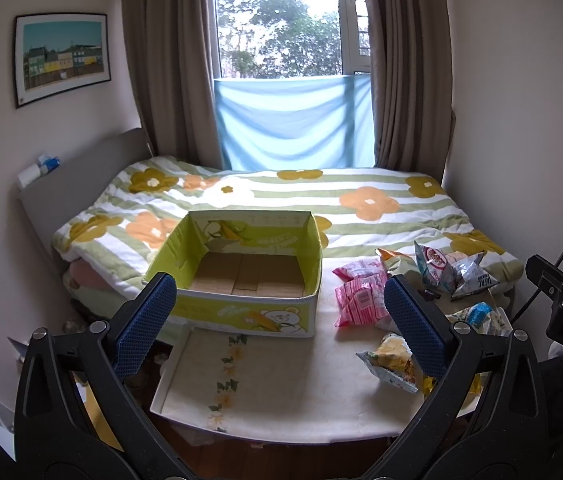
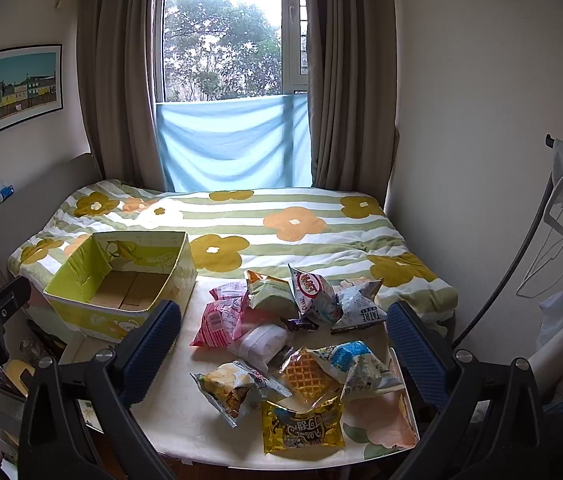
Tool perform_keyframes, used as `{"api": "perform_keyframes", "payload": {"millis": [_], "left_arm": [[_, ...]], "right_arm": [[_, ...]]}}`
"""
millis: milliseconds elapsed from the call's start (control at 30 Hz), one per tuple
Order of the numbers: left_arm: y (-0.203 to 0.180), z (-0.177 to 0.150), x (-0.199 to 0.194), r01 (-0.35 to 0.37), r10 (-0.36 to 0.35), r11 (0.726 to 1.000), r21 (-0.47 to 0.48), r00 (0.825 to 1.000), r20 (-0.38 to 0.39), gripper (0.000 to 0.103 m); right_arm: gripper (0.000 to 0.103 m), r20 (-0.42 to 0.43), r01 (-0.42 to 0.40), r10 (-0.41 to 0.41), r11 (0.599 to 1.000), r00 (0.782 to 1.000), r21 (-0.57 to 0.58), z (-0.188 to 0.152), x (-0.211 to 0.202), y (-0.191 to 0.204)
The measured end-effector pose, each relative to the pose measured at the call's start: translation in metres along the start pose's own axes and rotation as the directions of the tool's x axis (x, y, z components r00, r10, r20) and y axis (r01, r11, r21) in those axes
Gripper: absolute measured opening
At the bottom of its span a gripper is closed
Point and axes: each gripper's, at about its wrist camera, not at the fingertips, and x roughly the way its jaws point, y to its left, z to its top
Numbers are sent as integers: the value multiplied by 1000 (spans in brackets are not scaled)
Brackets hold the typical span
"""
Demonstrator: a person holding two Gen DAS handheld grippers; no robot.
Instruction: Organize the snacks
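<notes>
An open, empty yellow-green cardboard box point(image 1: 241, 276) stands at the far left of a small white table point(image 1: 281, 376); it also shows in the right wrist view point(image 2: 121, 284). Several snack packets lie on the table's right side: pink packets point(image 1: 361, 300) point(image 2: 221, 320), a yellow packet point(image 2: 301, 424), a waffle packet point(image 2: 305, 376), a chips bag point(image 2: 233, 388) and a blue-white bag point(image 2: 357, 364). My left gripper point(image 1: 279, 320) is open and empty, held above the table in front of the box. My right gripper point(image 2: 281, 344) is open and empty above the snack pile.
A bed with a flowered quilt point(image 1: 281, 200) lies directly behind the table. Curtains and a window point(image 1: 281, 40) are beyond it. A clothes rack with hangers point(image 2: 561, 220) stands at the right. The table's front edge is close to both grippers.
</notes>
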Motion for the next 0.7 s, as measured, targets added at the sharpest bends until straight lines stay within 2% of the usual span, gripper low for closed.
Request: {"api": "perform_keyframes", "payload": {"millis": [233,467,567,700], "left_arm": [[0,-1,-1,8,-8,1000,-4,1000,2,103],[8,-2,1,64,-63,997,-32,998,10,103],[10,-4,10,90,-91,996,-22,996,-22,103],[3,-9,29,160,-158,987,16,983,-98,103]], "right_arm": [[103,0,0,0,1000,1000,-1,0,0,0],[103,-3,6,-6,1000,1000,2,-5,0,-2],[103,-18,17,-17,1000,1000,21,-10,1,-7],[103,-73,37,-33,998,997,53,-18,7,-16]]}}
